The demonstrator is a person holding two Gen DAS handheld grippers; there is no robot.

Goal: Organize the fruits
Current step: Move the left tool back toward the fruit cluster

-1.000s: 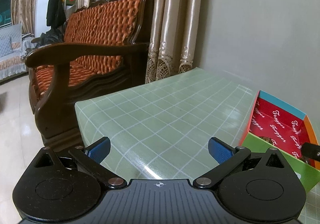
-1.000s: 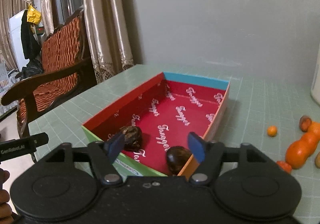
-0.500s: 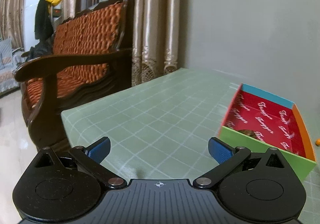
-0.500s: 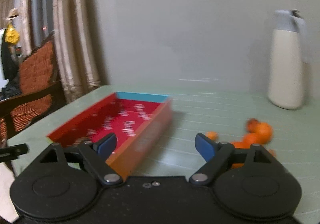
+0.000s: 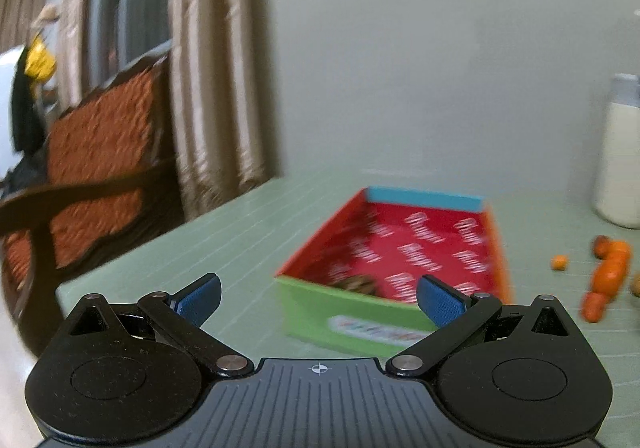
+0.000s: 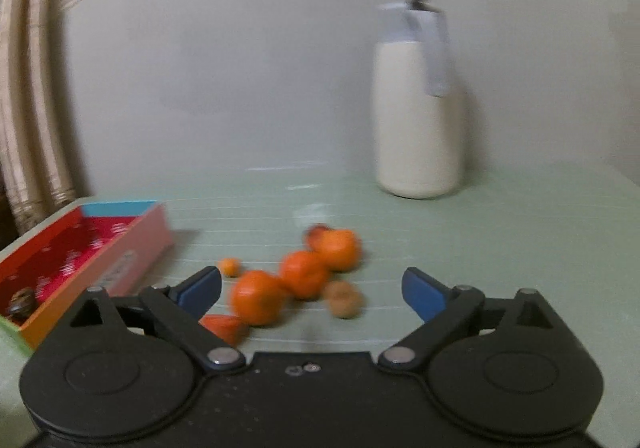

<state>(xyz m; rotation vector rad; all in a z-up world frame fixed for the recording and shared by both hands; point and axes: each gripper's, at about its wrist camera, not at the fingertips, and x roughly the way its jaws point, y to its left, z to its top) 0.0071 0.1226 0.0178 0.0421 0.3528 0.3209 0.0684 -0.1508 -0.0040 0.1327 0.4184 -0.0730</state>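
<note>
A cardboard box (image 5: 352,312) with a red printed floor, green front wall and blue far wall sits on the green checked table; a dark brown fruit (image 5: 356,283) lies inside near the front. The box also shows in the right wrist view (image 6: 132,248), with a dark fruit (image 6: 22,301) in it. A cluster of orange fruits (image 6: 300,274) and a small brown fruit (image 6: 343,298) lie on the table right of the box, also seen in the left wrist view (image 5: 610,268). My left gripper (image 5: 318,300) is open and empty before the box. My right gripper (image 6: 312,288) is open and empty, just short of the fruit cluster.
A cream-white jug (image 6: 418,120) with a grey lid stands at the back by the wall. A wooden sofa with orange cushions (image 5: 92,176) and curtains (image 5: 216,88) stand left of the table. The table's left edge (image 5: 132,256) is close to the left gripper.
Both views have swung to the right. The box has slid from right to centre in the left wrist view, and the fruit cluster now lies between the right gripper's fingers. Both grippers stay open.
</note>
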